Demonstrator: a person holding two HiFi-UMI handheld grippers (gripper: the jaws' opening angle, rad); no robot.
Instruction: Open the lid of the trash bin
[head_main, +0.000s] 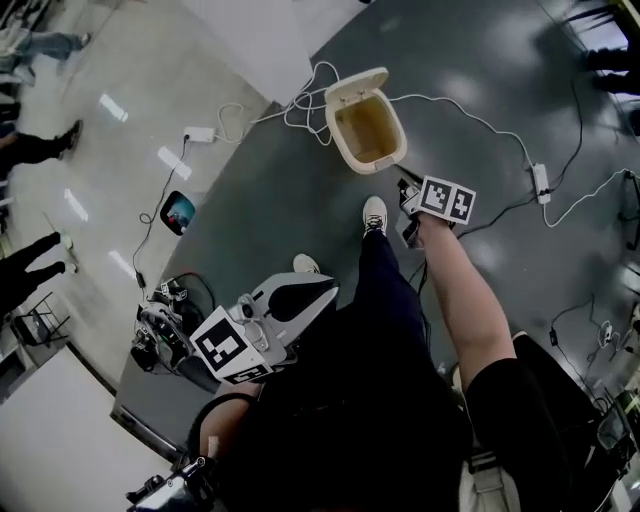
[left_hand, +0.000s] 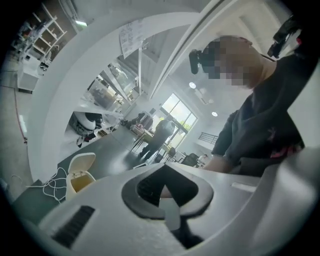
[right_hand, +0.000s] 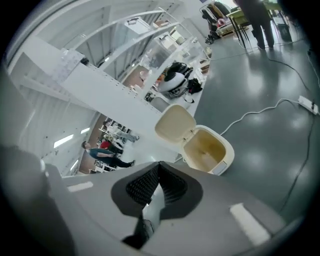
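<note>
The cream trash bin (head_main: 367, 130) stands on the dark floor with its lid (head_main: 355, 88) swung up and back, so the inside shows. My right gripper (head_main: 408, 200) hangs just short of the bin, jaws shut on nothing, marker cube behind it. In the right gripper view the open bin (right_hand: 207, 150) and its raised lid (right_hand: 175, 125) lie beyond the shut right gripper (right_hand: 159, 167). My left gripper (head_main: 325, 288) is held near my body, far from the bin, and shut. From the left gripper view the bin (left_hand: 80, 180) is small at the left, past the left gripper (left_hand: 162, 170).
White cables and power strips (head_main: 199, 134) (head_main: 541, 180) trail over the floor around the bin. My shoe (head_main: 374, 213) stands just in front of it. A small screen device (head_main: 178, 212) and dark equipment (head_main: 160, 335) lie at the left. People stand at the far left edge.
</note>
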